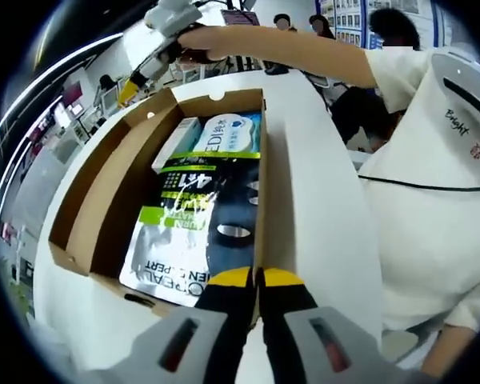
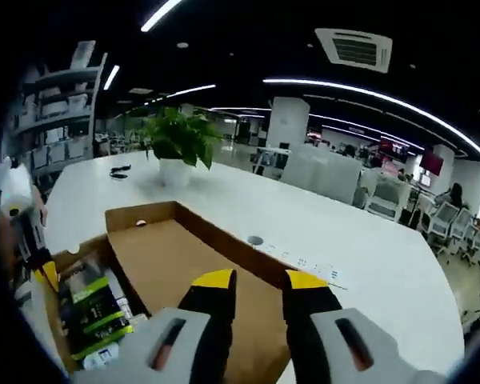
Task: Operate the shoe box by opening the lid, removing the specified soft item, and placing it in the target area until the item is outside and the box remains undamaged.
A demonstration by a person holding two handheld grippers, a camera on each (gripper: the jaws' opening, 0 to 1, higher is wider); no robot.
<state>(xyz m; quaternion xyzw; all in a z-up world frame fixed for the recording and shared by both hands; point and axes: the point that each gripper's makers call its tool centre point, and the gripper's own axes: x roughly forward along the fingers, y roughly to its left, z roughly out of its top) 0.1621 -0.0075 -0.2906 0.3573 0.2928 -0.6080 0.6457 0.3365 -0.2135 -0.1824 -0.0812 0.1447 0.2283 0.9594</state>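
1. The shoe box lies open on the white table, its lid folded flat.
2. Inside lies the soft item, a glossy black-and-green pouch, with a white pack beyond it.
3. My left hand-held gripper sits nearly closed at the box's near edge, holding nothing.
4. My right hand-held gripper hovers over the lid, parted, empty.
5. The pouch looks light, limp and slippery; I'd pinch a sealed edge, not the middle.
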